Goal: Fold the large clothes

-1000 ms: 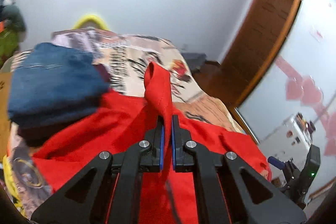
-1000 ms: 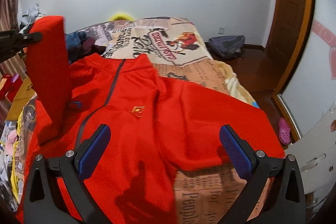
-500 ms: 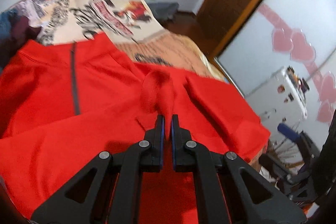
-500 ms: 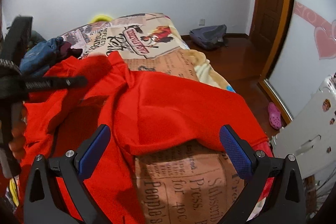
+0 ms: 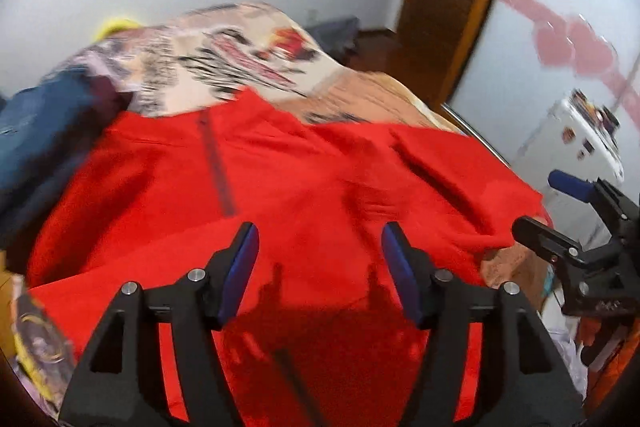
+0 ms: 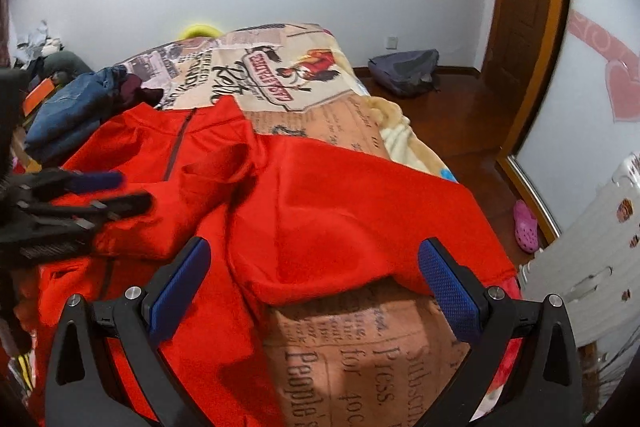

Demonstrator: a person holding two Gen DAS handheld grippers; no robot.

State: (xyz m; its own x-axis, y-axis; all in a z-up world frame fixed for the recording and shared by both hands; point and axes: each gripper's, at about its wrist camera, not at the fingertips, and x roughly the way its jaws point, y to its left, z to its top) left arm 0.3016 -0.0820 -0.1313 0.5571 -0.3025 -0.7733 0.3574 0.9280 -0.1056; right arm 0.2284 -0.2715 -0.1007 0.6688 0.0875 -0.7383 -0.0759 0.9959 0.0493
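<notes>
1. Red fabric fills the middle of both views: a red zip-neck top (image 6: 328, 211) lies spread on the bed (image 6: 360, 359), collar toward the far wall, with a dark zip (image 5: 218, 171) running down from the neck.
2. At the left edge of the bed, blue denim clothes (image 6: 68, 107) sit in a heap just beside the top's shoulder; a darker maroon piece lies against them.
3. The left gripper (image 5: 320, 267) hangs over the chest of the top, pointing down at it. Its jaws are opening, the blue pads (image 5: 240, 267) stand apart and nothing is between them; the cloth lies flat below, a small rumple just ahead of the right-hand pad.
4. In the right wrist view the left gripper (image 6: 116, 193) shows from the side, blurred, above the left half of the top, where a folded-over layer of red cloth lies across the chest.
5. The bed cover is printed like old newspaper, with large lettering bare in front of the top's near hem (image 6: 340, 291).
6. The right gripper (image 6: 314, 287) hovers over that near hem with its jaws wide and empty; the hem and the bare cover show between its blue pads (image 6: 448, 291).
7. From the left wrist view the right gripper (image 5: 560, 211) appears at the far right, just beside the top's right edge.
8. Further right, a wooden door frame (image 6: 532, 47), a grey bag (image 6: 404, 71) on the floor and a pink shoe (image 6: 525, 225).
</notes>
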